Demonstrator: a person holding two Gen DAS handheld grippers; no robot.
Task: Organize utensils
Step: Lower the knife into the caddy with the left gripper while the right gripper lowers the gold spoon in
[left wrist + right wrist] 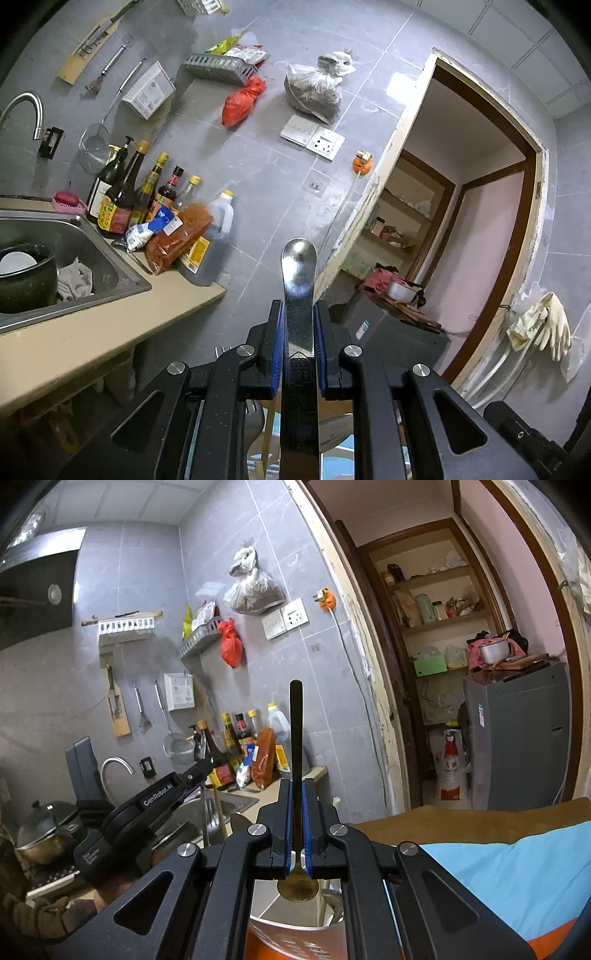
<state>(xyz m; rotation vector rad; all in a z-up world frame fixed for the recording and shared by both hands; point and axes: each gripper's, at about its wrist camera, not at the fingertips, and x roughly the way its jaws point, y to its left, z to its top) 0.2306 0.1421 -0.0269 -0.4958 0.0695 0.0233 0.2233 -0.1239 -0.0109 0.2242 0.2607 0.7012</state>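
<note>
left gripper (299, 332) clamped on flat steel handle (298, 295), smooth, rigid, likely slippery. right gripper (297, 812) pinched shut on thin dark spoon (296, 738) mid-stem; light, stiff, may pivot.

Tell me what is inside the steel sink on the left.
The sink holds a dark pot with a white dish in it, and a crumpled grey rag beside it. The pot and rag hide the sink's bottom.

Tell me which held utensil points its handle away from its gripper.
The dark-handled spoon in the right gripper: its gold bowl sits behind the pads. The steel utensil in the left gripper shows its rounded end forward.
</note>
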